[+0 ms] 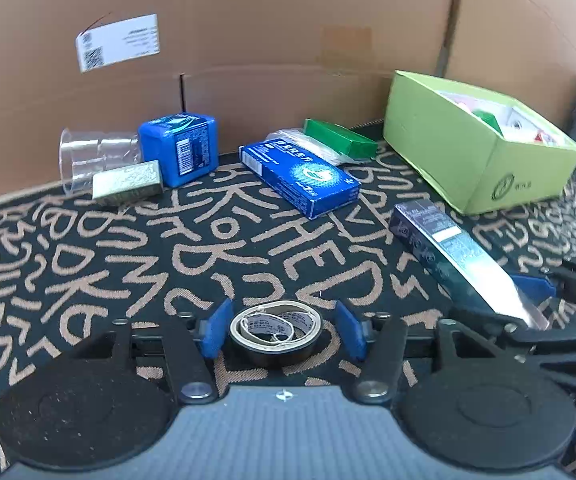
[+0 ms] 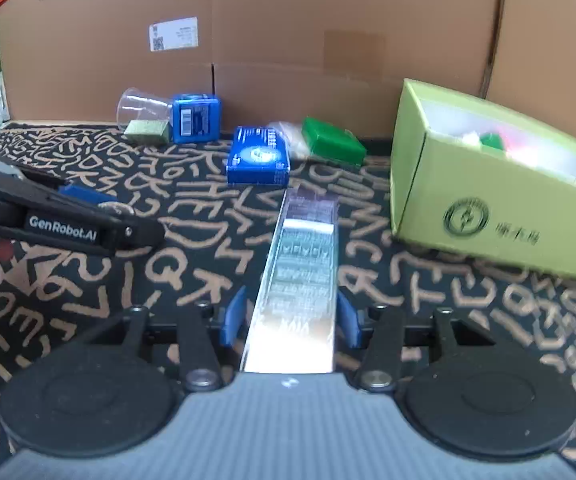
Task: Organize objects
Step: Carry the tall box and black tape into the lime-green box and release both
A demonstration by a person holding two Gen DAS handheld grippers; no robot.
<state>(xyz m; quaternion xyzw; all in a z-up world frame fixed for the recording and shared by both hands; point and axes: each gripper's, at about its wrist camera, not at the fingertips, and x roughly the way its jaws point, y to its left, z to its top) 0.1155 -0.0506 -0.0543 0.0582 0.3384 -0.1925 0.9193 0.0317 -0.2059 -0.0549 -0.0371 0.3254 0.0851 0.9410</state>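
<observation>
Black roll of tape [image 1: 276, 346], cream liner coiled loose in its core, lies flat on the carpet between the blue pads of my left gripper [image 1: 283, 330]. Left pad looks against it and the right pad has a sliver of gap; can't tell if it's actually clamped.

Right gripper [image 2: 290, 320]: fingers spread, straddling the near end of a long dark glossy carton [image 2: 304, 264]. Narrow gaps on both sides, no squeeze. The carton lies flat and runs straight away from me. Its top is mirror-shiny with glare, and the print is too blurred to read. In the left view it lies diagonally just right of the tape, far end near the lime box.

Surface: black carpet with tan scribbled letters [image 1: 128, 264].

Mid-field:
- flat blue carton with a white-green round emblem [image 1: 300, 178], lying flat
- lime-green open cardboard box [image 1: 448, 148] on the right, with green, white and red items inside, too blurred to identify

Far row by the wall, left to right:
- clear plastic cup on its side [image 1: 88, 156]
- small olive-gold box [image 1: 128, 182] in front of the cup
- blue cube-shaped box with a barcode [image 1: 180, 150], touching the olive one
- crumpled clear plastic bag [image 1: 308, 144]
- green rectangular box [image 1: 338, 136] next to the bag

Backdrop: brown cardboard wall [image 1: 288, 20] with a white shipping label [image 1: 118, 42].
</observation>
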